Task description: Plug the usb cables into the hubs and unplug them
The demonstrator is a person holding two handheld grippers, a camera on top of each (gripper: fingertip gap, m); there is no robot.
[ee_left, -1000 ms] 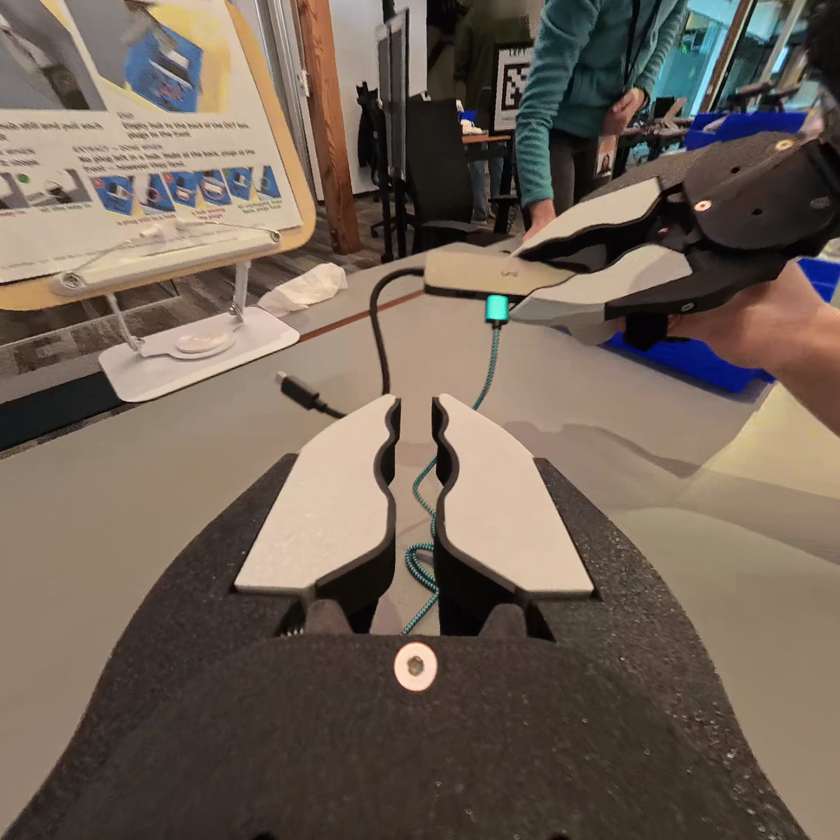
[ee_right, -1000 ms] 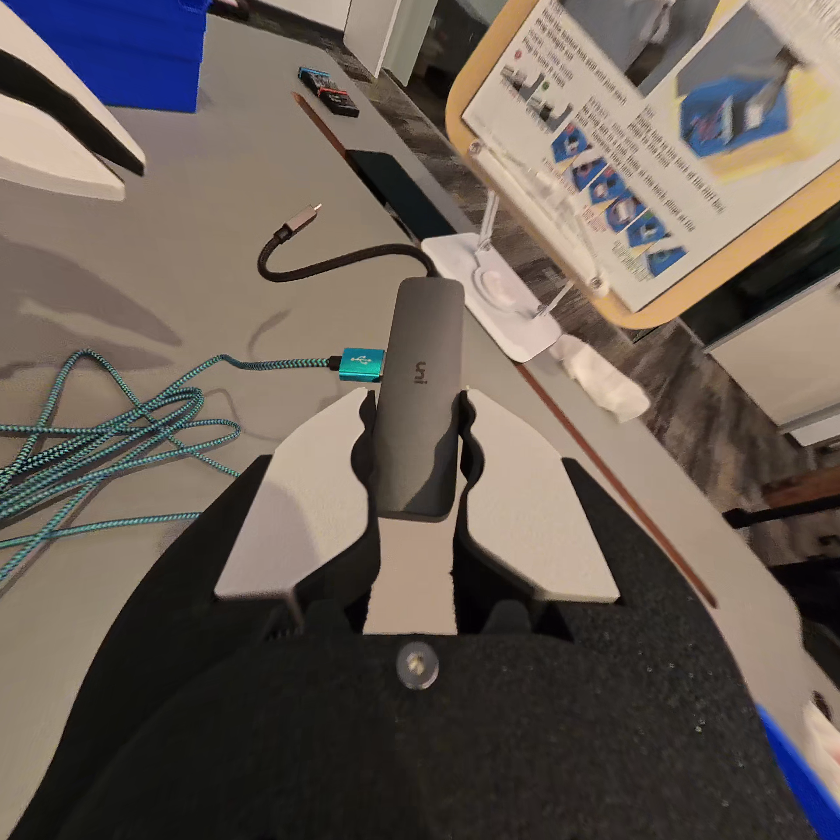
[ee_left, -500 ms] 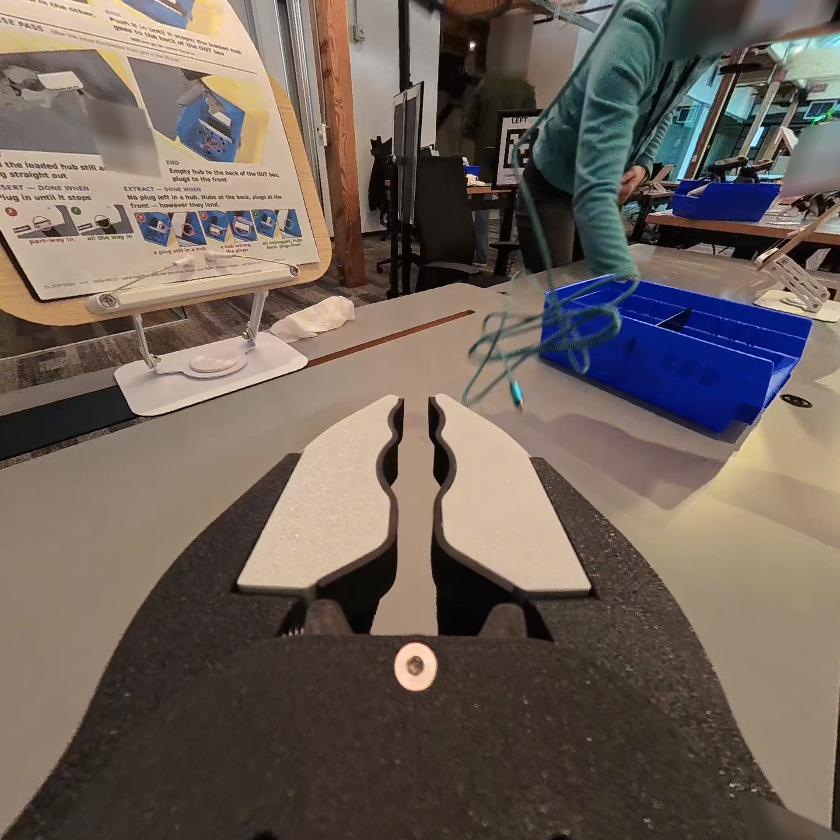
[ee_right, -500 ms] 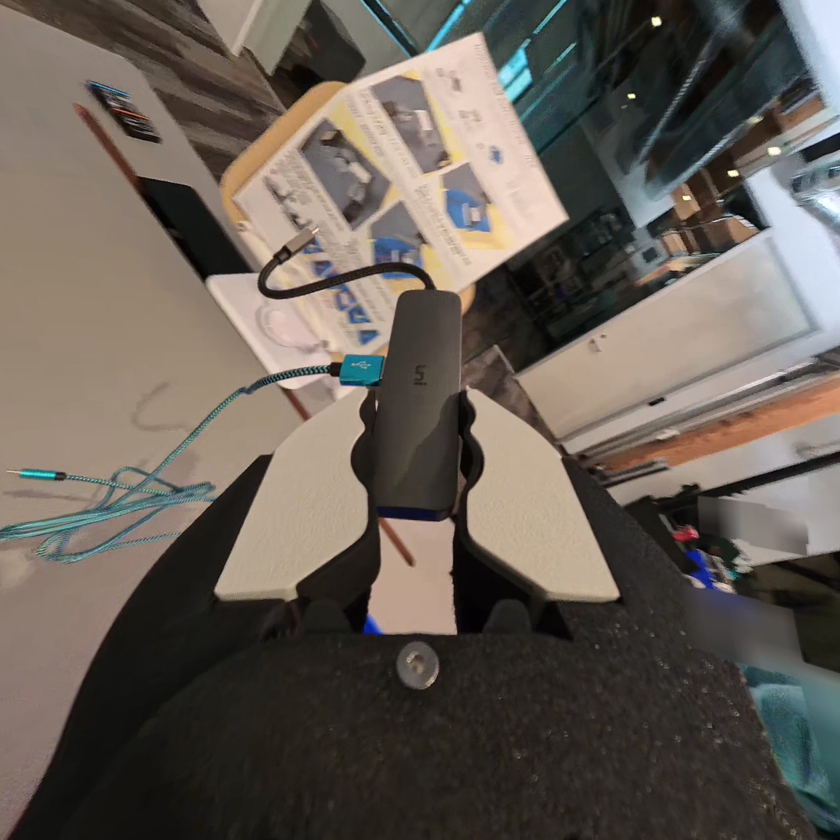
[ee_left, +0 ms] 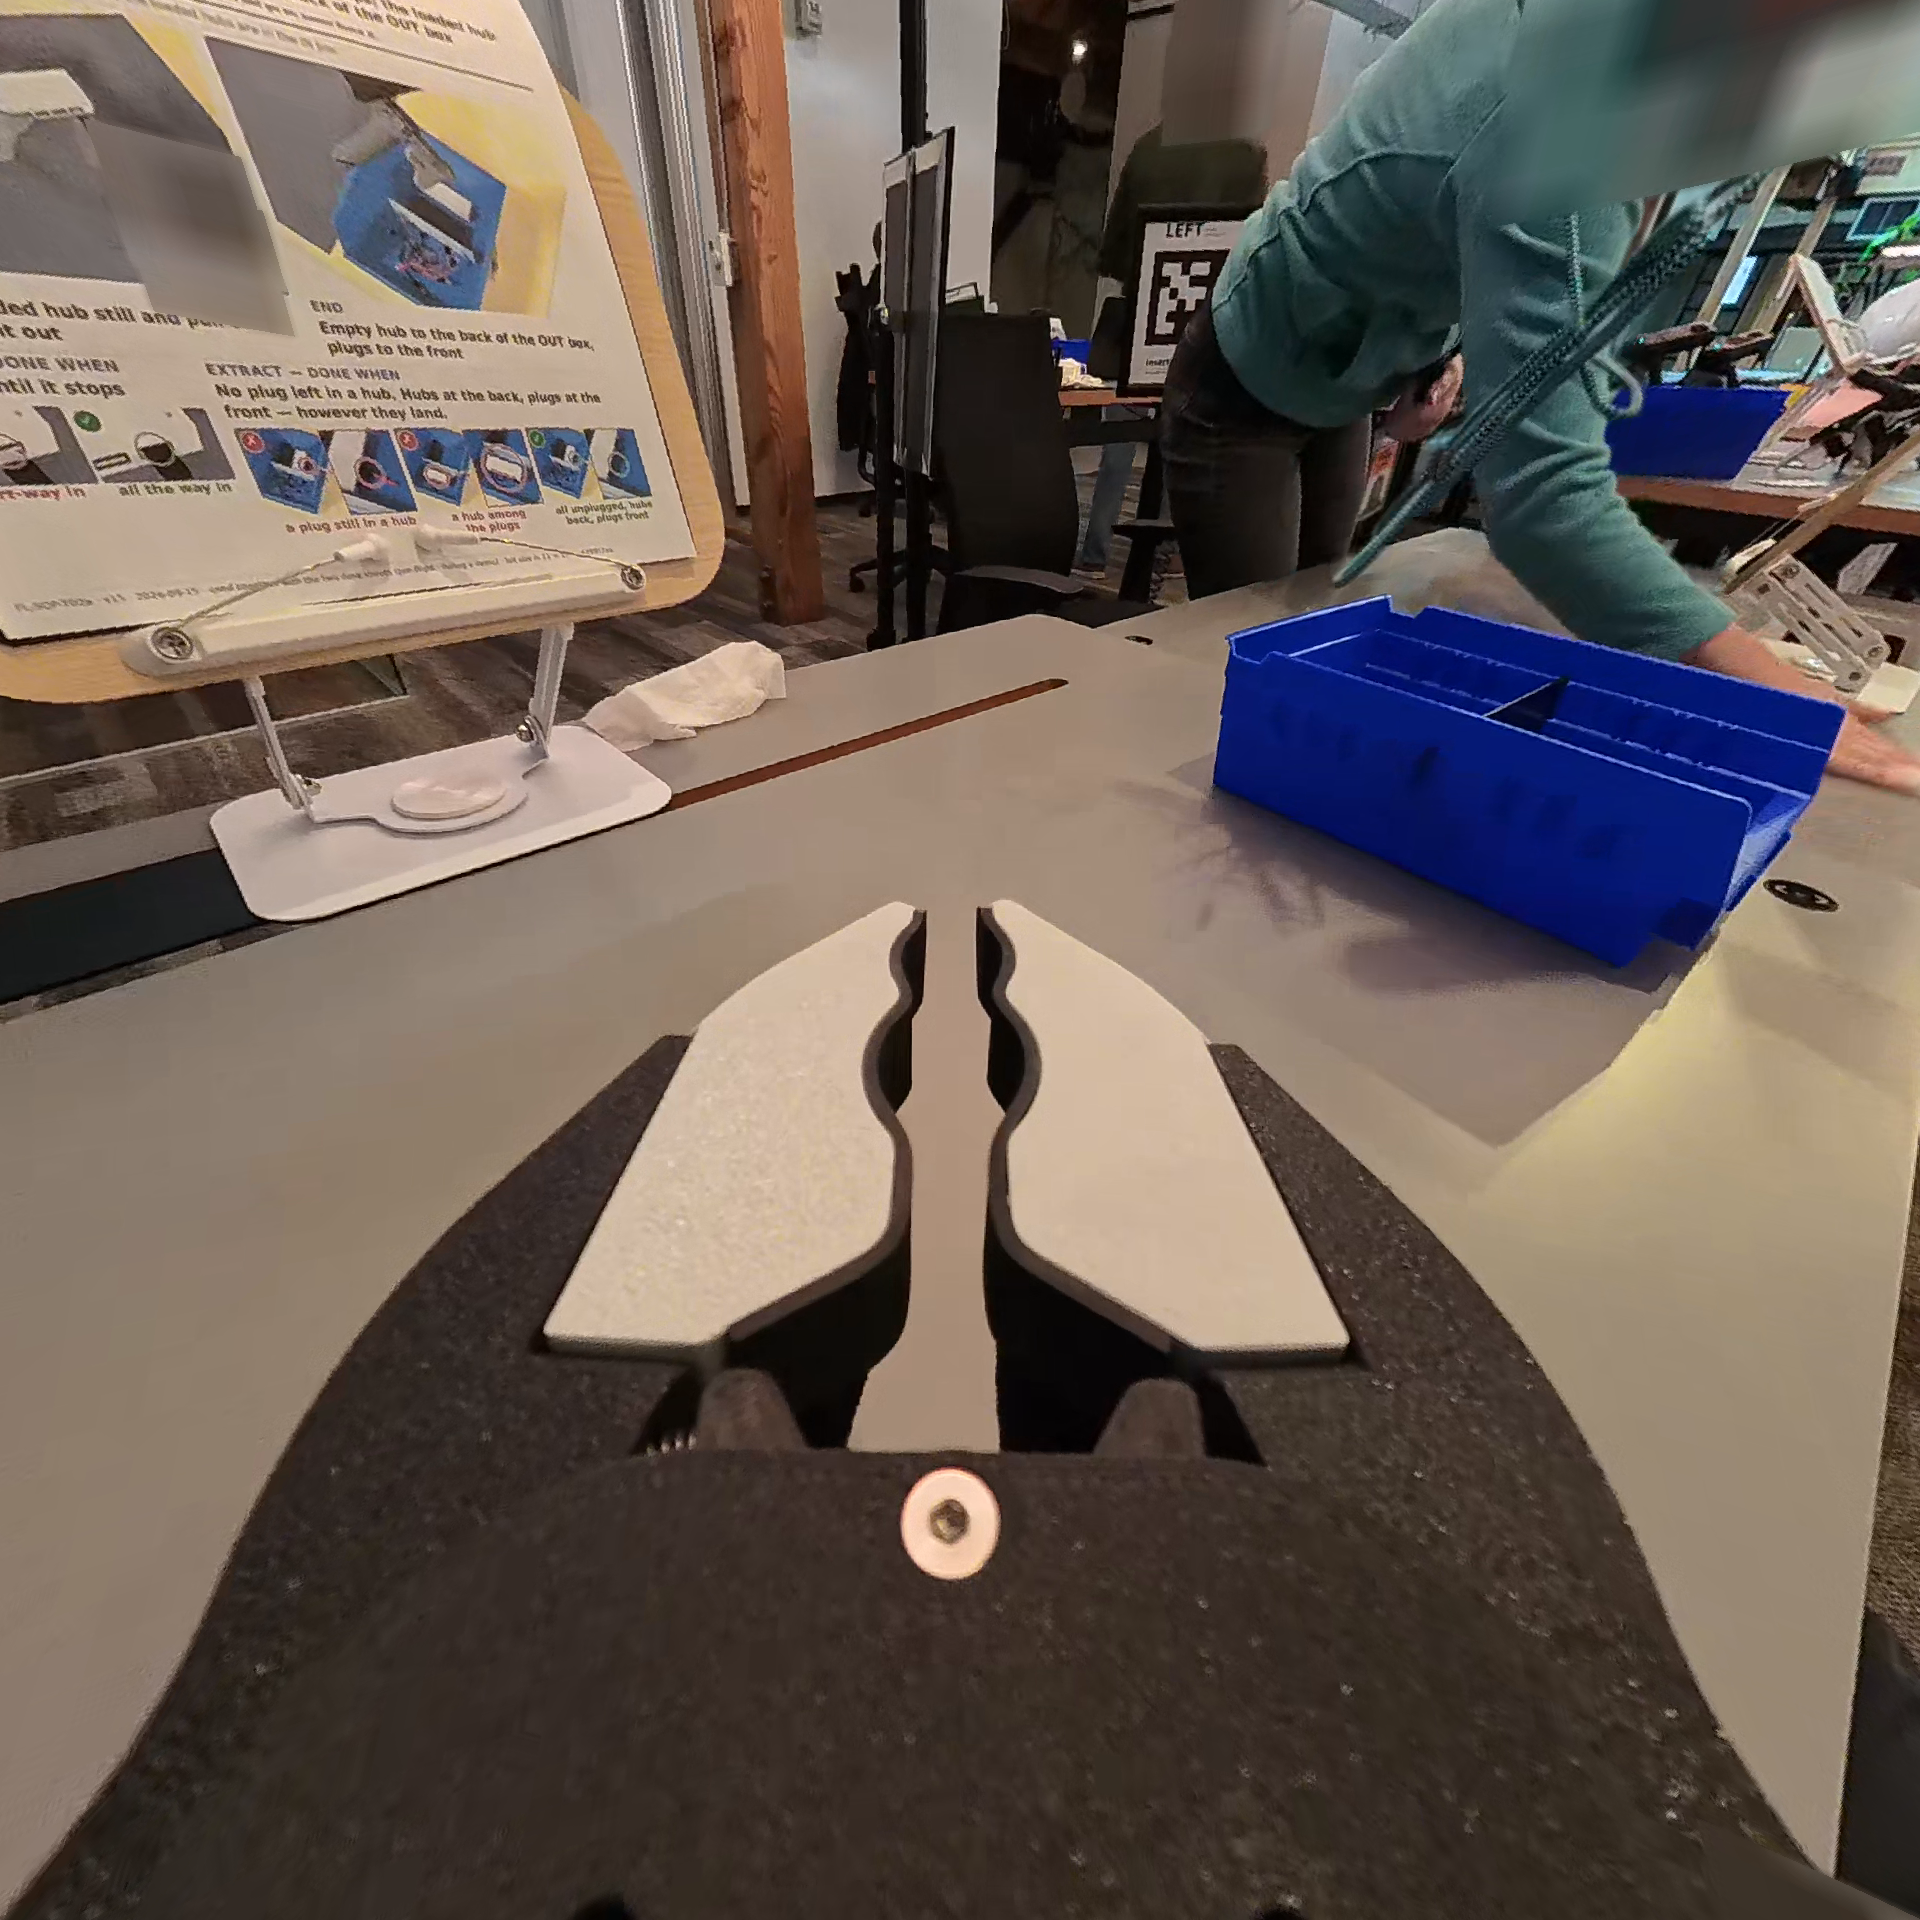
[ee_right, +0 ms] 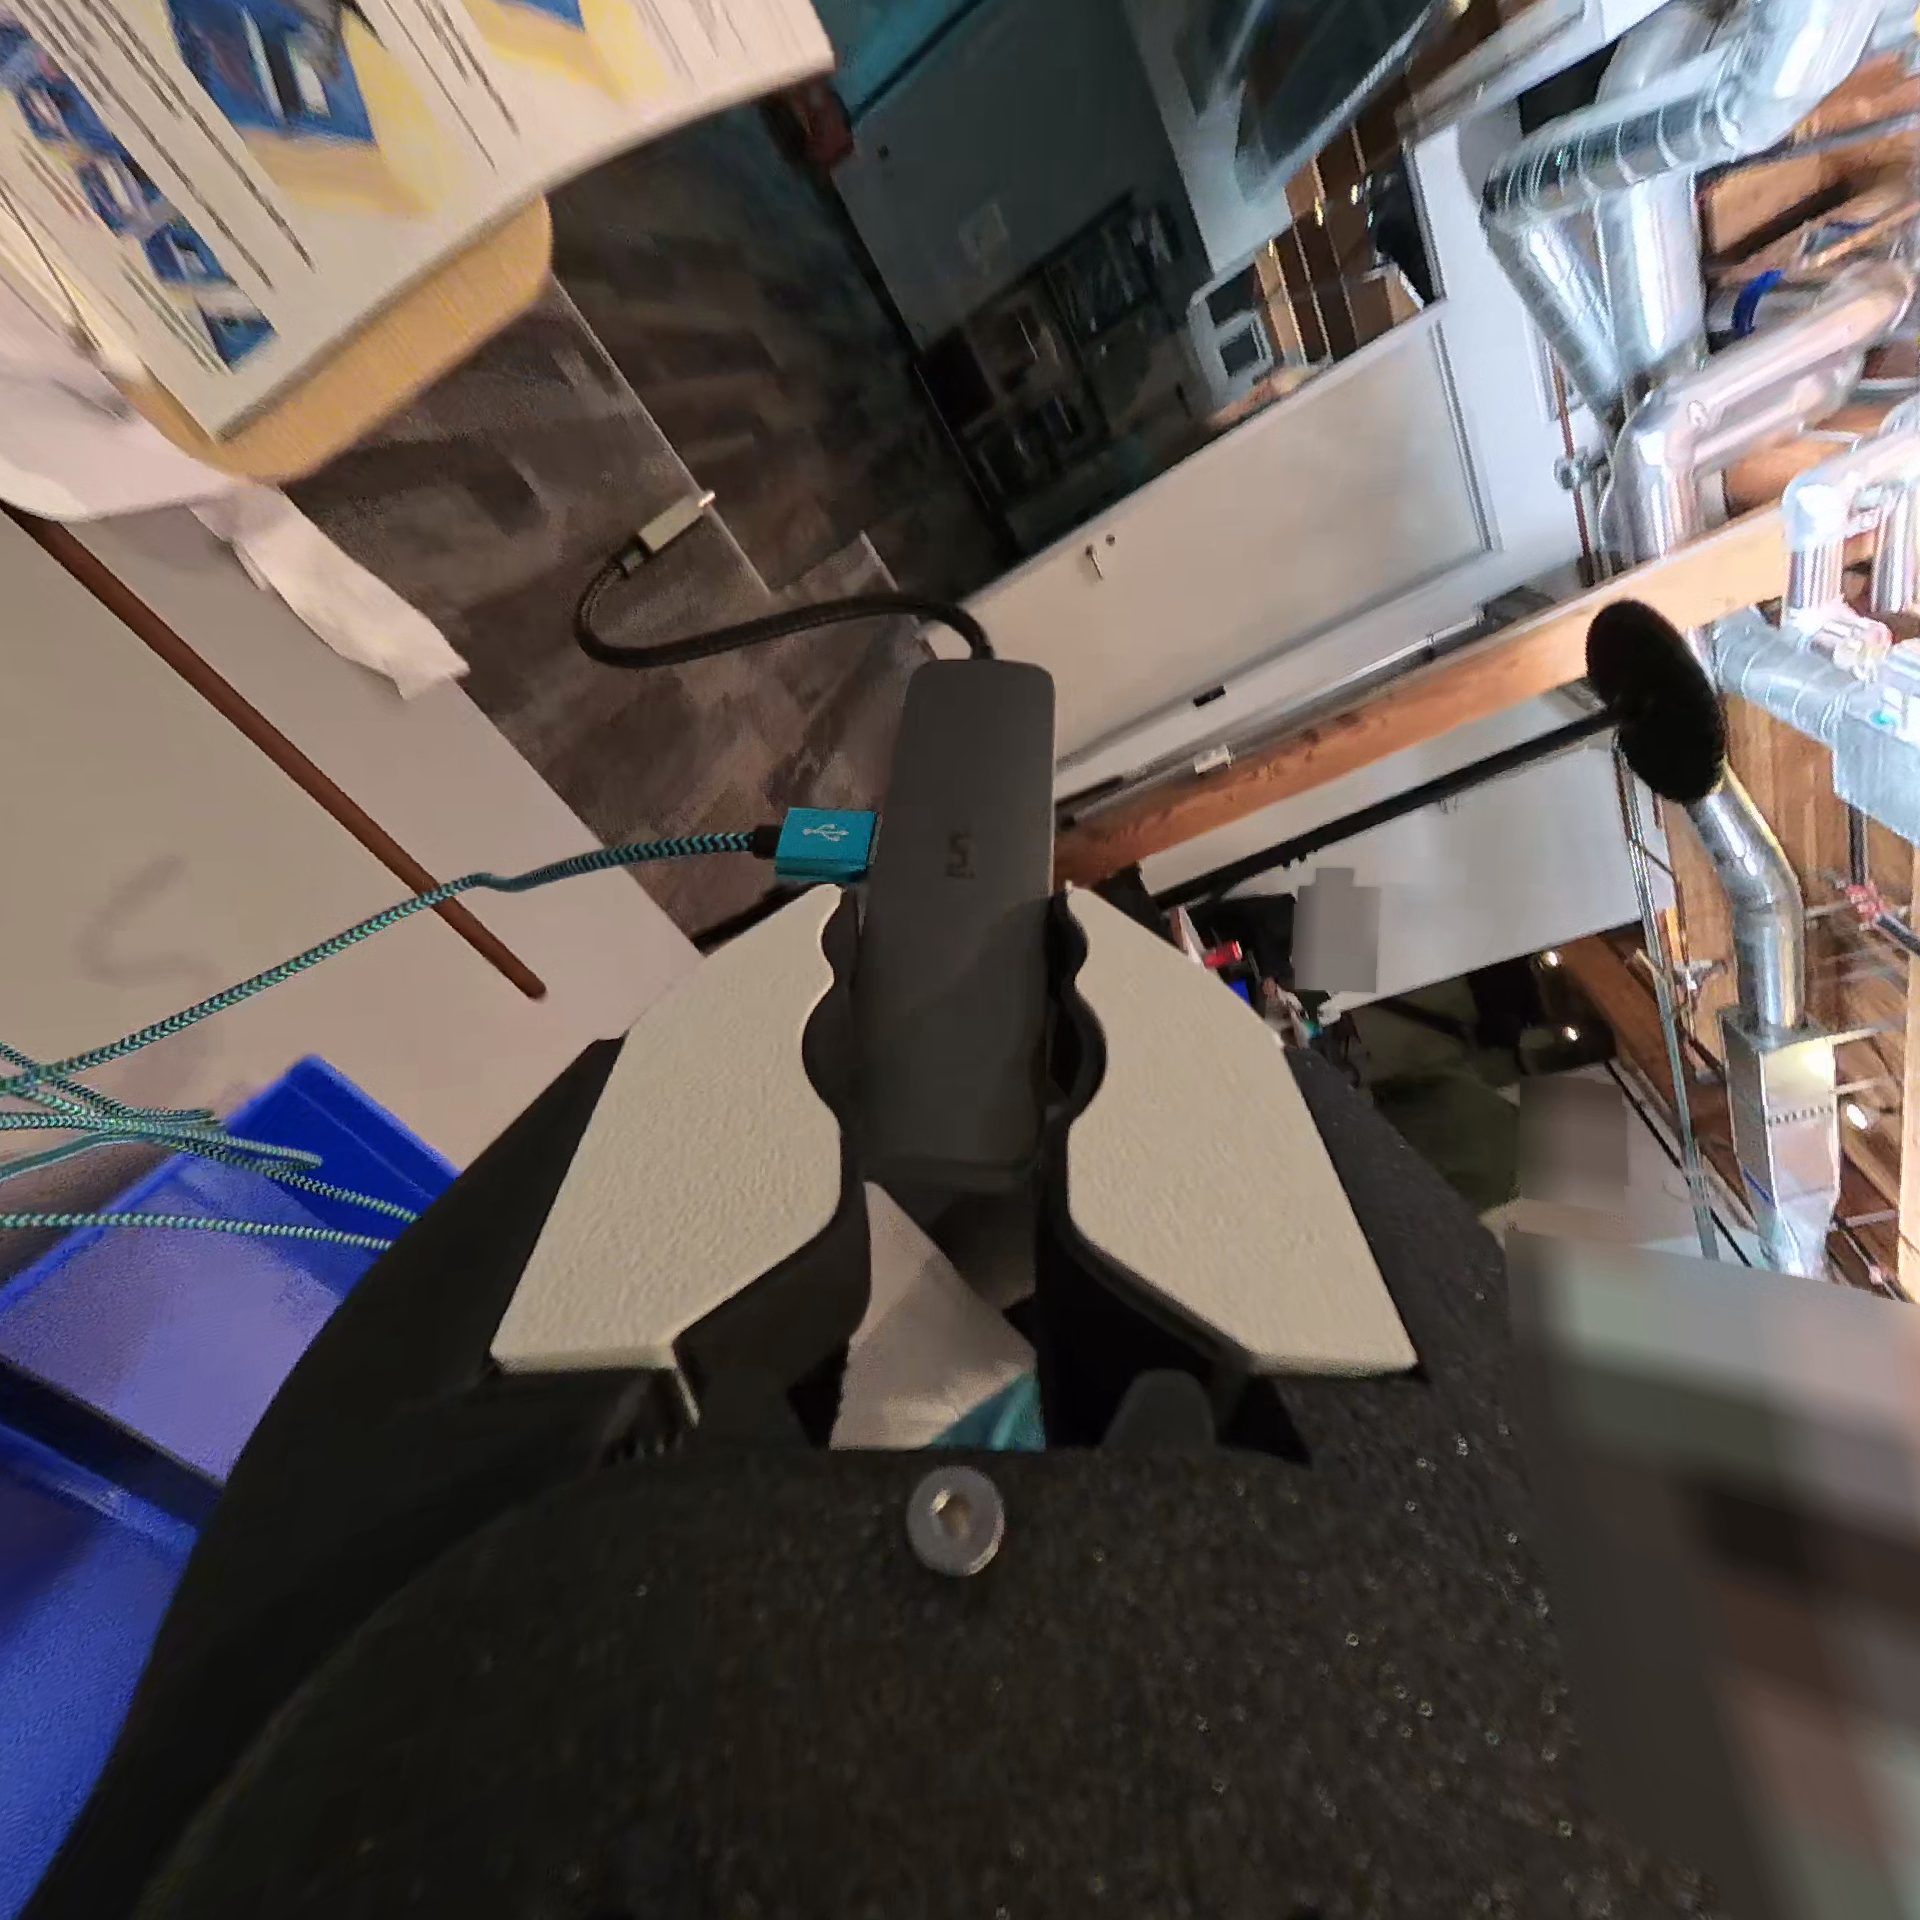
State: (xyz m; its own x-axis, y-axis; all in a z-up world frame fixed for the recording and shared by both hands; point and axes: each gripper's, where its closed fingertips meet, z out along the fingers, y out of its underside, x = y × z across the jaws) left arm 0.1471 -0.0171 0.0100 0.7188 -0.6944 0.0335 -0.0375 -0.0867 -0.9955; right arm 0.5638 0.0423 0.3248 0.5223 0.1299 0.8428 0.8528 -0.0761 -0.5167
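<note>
My right gripper [ee_right: 951, 904] is shut on a dark grey USB hub [ee_right: 966, 997] and holds it high in the air, tilted. A teal USB plug [ee_right: 826, 844] sits in the hub's left side. Its braided teal cable [ee_right: 312, 945] hangs down in loops over a blue bin [ee_right: 156, 1299]. The hub's own black lead [ee_right: 727, 639] curls free above it. My left gripper [ee_left: 948, 914] is shut and empty, low over the grey table [ee_left: 312, 1091]. The hanging cable shows blurred at the upper right of the left wrist view [ee_left: 1496, 416].
The blue divided bin [ee_left: 1507, 769] stands on the table at the right. An instruction board [ee_left: 312, 312] on a white stand [ee_left: 436, 821] is at the back left, with a white tissue [ee_left: 696, 691] beside it. A person in a teal top [ee_left: 1403, 260] leans on the table behind the bin. My right fingertips sit around 55 cm from my left ones.
My right gripper has lifted the hub and its plugged-in teal cable off the table, up and over the blue bin. The cable has left the gap between my left fingers.
</note>
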